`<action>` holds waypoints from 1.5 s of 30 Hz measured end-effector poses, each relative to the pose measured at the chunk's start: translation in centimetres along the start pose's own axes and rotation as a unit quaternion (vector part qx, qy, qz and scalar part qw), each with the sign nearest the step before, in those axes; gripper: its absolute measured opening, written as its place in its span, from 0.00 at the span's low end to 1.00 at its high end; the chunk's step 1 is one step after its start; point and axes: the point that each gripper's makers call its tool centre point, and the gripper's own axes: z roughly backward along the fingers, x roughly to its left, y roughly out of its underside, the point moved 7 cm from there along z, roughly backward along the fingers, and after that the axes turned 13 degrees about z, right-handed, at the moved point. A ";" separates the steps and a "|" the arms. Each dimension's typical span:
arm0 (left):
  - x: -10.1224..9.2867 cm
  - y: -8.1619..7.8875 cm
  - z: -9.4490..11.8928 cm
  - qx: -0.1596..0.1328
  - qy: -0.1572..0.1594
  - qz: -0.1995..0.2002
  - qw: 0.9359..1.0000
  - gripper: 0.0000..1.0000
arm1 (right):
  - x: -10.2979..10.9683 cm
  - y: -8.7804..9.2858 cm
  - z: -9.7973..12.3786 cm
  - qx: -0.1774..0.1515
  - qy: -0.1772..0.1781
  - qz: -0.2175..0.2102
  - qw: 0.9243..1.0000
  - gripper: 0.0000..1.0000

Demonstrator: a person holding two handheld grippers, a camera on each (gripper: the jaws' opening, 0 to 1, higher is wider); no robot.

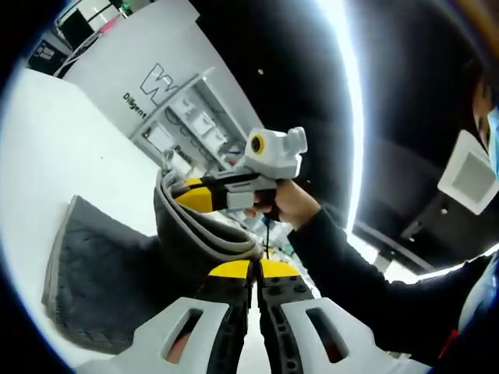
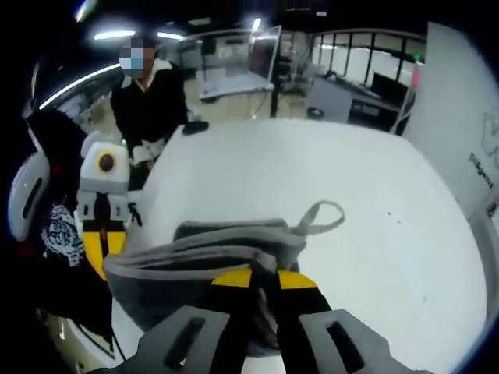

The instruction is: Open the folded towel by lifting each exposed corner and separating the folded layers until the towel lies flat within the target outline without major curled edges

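Towel [image 1: 117, 273] is grey, partly lifted off the white table [image 1: 62, 148]. Left gripper [image 1: 251, 269] is clamped on its near edge, right gripper [image 2: 263, 278] is clamped on another edge, fabric bunched between them. Person [image 2: 152, 105] stands beyond the table.

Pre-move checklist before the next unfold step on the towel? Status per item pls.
1. Left gripper fingers closed on towel edge: ok.
2. Right gripper fingers closed on towel edge: ok.
3. Layers separating: ok, the lifted fold gapes between the two grippers.
4. Towel flat on the white table: not ok, part is lifted and part still on the table.
5. Inside target outline: cannot tell, no outline visible.
6. Hanging loop free: ok.
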 end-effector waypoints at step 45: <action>-0.5 2.7 -2.8 0.028 0.008 -0.003 1.000 0.00 | 2.3 4.9 2.7 -0.025 0.031 -0.028 0.999 0.05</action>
